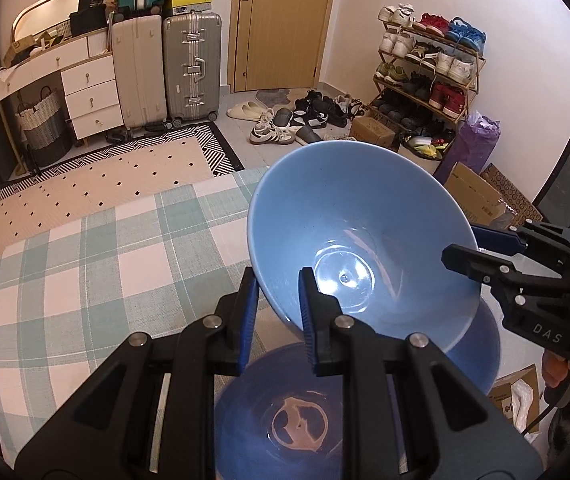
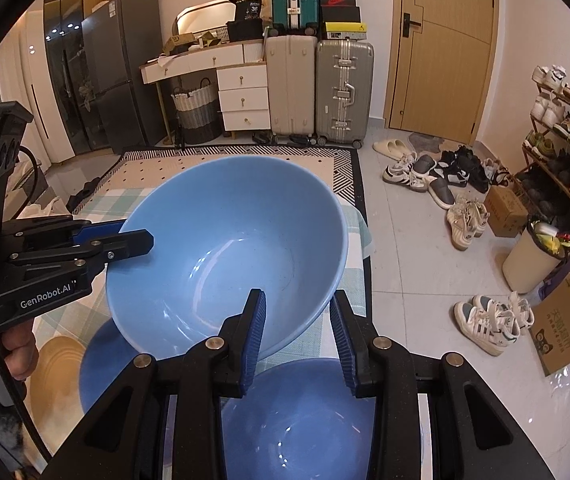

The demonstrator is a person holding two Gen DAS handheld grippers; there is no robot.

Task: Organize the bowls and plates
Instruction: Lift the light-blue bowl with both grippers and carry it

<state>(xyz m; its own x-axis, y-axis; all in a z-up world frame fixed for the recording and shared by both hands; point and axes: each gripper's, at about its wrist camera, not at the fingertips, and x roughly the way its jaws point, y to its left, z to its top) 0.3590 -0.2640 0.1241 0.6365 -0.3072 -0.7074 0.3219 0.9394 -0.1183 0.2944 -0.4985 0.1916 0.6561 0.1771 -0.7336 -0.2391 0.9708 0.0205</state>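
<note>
A glossy, light blue bowl (image 1: 361, 236) is held tilted above the checked woven tablecloth (image 1: 97, 264); its rim is pinched by the left gripper (image 1: 275, 312), jaws narrow. A darker blue bowl (image 1: 285, 412) lies beneath. The right gripper (image 2: 297, 336), jaws wider, straddles the opposite rim, contact unclear. A yellow plate (image 2: 59, 364) is shown only in the right view.

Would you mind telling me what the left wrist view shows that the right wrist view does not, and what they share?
Only the left wrist view shows a tan residue ring in the darker blue bowl below, and the purple roll by the shoe rack.

Only the right wrist view shows the dark refrigerator and a yellowish plate on the table's near left.

Both show the light blue bowl tilted above the checked tablecloth, the left claw and right claw each straddling its rim from opposite sides, plus the suitcases and door.
</note>
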